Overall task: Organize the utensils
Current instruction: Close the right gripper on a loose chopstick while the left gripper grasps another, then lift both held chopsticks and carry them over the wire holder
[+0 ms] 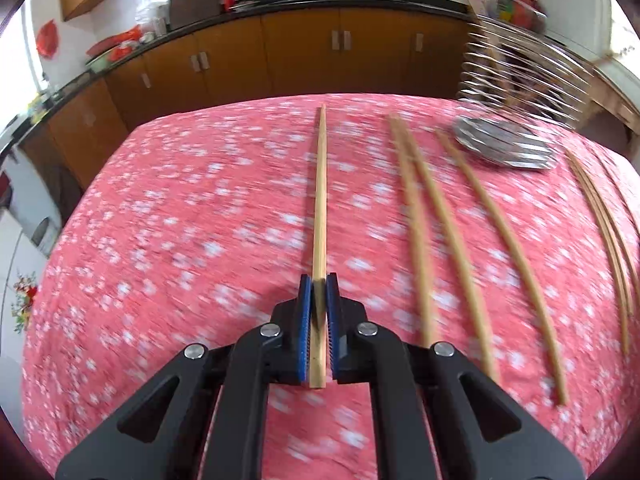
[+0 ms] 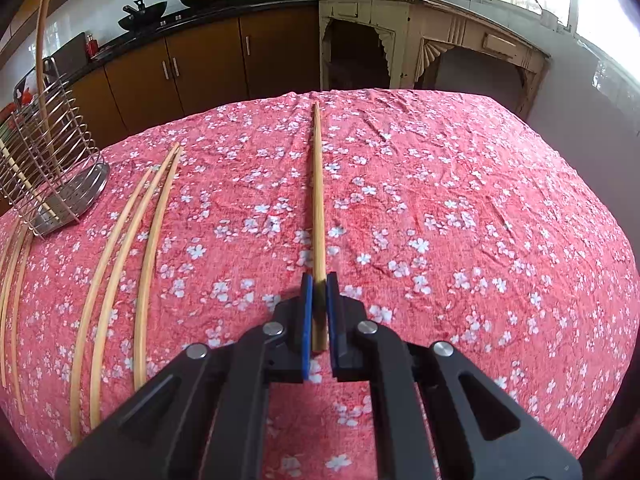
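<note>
Between the blue pads of the left gripper (image 1: 319, 284) a single chopstick (image 1: 320, 208) is clamped near its thick end, pointing straight ahead over the pink floral table (image 1: 180, 220); this view is motion-blurred. Loose chopsticks (image 1: 472, 248) lie to its right on the cloth, and beyond them stands the wire utensil holder (image 1: 512, 92) on its metal drip base. From the right wrist, the right gripper (image 2: 319, 282) is likewise closed on one chopstick (image 2: 318, 208), fingers snug against it. Three spare sticks (image 2: 132, 264) lie to the left, with the holder (image 2: 48, 148) far left, already carrying a stick or two (count unclear). Judgement: both sticks look bound for the holder. Keep each grip firm, tip the stick to vertical above the rim, lower the narrow end through the opening, release only once it rests inside. Deliver one hand at a time to avoid crossing.
</note>
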{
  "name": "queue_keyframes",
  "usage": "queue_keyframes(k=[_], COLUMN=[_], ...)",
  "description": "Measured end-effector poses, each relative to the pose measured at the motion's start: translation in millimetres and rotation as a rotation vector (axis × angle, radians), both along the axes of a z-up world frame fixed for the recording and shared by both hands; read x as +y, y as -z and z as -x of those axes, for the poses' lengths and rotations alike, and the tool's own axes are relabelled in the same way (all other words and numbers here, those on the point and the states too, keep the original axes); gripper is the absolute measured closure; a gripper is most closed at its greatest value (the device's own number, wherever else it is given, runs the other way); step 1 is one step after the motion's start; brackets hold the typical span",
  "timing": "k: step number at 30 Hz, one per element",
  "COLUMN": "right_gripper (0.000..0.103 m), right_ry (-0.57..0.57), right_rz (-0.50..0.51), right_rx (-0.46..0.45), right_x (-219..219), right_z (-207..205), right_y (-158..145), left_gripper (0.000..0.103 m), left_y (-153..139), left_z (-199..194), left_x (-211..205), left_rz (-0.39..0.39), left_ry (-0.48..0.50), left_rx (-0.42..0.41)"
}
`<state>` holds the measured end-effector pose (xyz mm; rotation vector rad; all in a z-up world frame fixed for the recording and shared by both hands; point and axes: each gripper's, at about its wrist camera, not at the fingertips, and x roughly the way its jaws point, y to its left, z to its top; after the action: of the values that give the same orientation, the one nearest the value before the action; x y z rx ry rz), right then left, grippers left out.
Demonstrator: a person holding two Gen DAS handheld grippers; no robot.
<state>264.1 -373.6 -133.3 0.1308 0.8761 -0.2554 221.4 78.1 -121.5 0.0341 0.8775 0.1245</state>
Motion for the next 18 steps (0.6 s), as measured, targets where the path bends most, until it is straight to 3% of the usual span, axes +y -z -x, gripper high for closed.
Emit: queue_keyframes(k=[5, 18], right_gripper=[0.095, 0.094], right_ry=[0.007, 0.009], right_rz=[0.001, 0.003], right_rx=[-0.012, -0.012], right_x=[-8, -8], right_z=[-2, -1], right_y=[1, 2], left_gripper=[0.095, 0.095], left_y=[0, 0], left_z=[-7, -7], left_x=[26, 30], left_rz=[0.049, 0.082], left_ry=[-0.023, -0.023], left_rx=[-0.005, -0.007])
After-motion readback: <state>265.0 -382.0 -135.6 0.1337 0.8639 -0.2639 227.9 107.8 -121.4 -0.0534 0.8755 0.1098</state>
